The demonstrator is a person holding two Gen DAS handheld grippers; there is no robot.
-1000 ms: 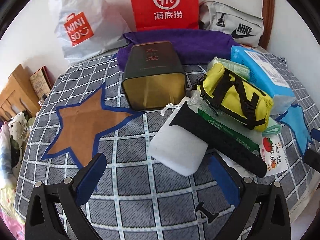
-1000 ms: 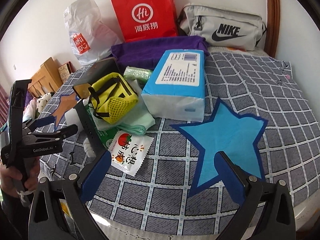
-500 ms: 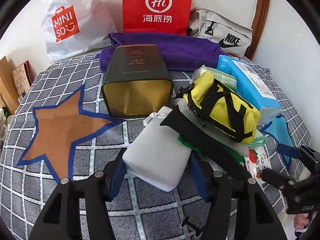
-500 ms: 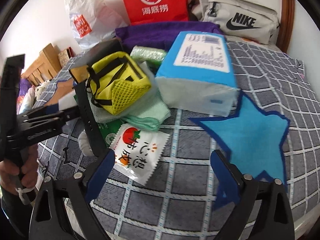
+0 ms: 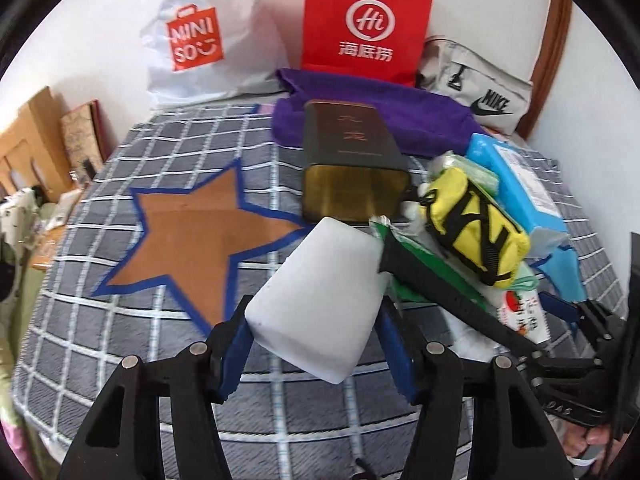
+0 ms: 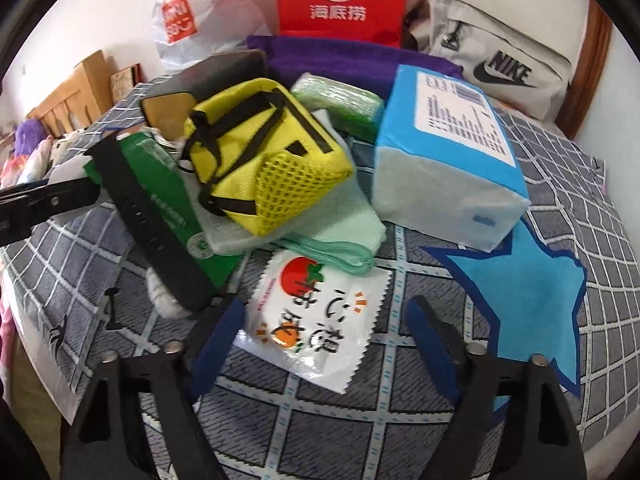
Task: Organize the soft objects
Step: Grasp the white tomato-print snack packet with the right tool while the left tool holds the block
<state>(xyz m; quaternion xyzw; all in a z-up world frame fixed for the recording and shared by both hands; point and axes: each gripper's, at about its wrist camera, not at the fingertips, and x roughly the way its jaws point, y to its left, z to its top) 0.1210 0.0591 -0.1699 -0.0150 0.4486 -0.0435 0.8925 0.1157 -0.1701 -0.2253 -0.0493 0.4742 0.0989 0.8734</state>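
A white sponge block (image 5: 320, 296) sits between the blue pads of my left gripper (image 5: 316, 348), which is shut on its near end and holds it just right of the brown star patch (image 5: 192, 248). My right gripper (image 6: 324, 328) is open, its fingers on either side of a white tomato-print snack packet (image 6: 316, 316) lying on the checked bedspread (image 6: 328, 440). Behind the packet lie a yellow pouch (image 6: 264, 152), a mint green cloth (image 6: 344, 236), a black strap (image 6: 156, 224) and a blue tissue pack (image 6: 448, 152). A blue star patch (image 6: 520, 288) is at right.
A dark tin box (image 5: 352, 164) stands behind the sponge. A purple towel (image 5: 372, 116), a red paper bag (image 5: 364, 24), a white Miniso bag (image 5: 196, 40) and a grey Nike bag (image 5: 480, 92) line the wall. Wooden furniture (image 5: 32, 136) is off the bed's left edge.
My left gripper moved forward and closed on the white sponge block, which has pulled clear of the black strap. My right gripper moved forward and down to straddle the snack packet.
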